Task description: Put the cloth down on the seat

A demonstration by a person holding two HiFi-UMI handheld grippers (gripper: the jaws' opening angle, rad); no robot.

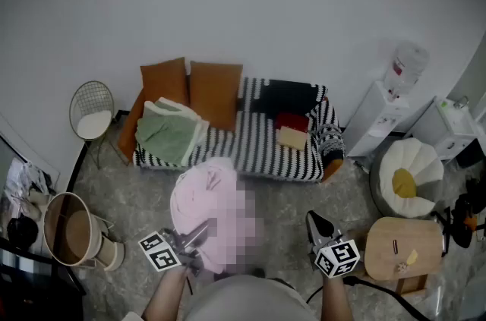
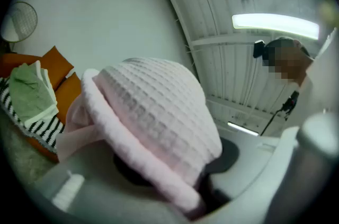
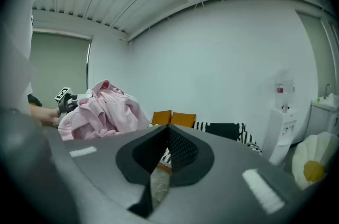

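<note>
Here, the striped sofa (image 1: 262, 152) stands against the white wall. Two orange cushions (image 1: 194, 88) lean at its back, a folded green cloth (image 1: 168, 133) lies on its left part, and a black cloth (image 1: 285, 95) lies on its right part. The pink cloth (image 1: 201, 202) is not on the seat. It is held bunched up in the air in front of the sofa, over the speckled floor (image 1: 137, 198), and in the head view its top edge overlaps the sofa's front edge. The left gripper (image 1: 196, 234) has hold of it. Its jaws are closed partway on a thick waffle-textured fold, which fills the gap between them and bulges up over them in the left gripper view. The right gripper (image 1: 314, 222) is well apart to the right, clear of the cloth. Its jaw tips meet and nothing is caught between them.
</note>
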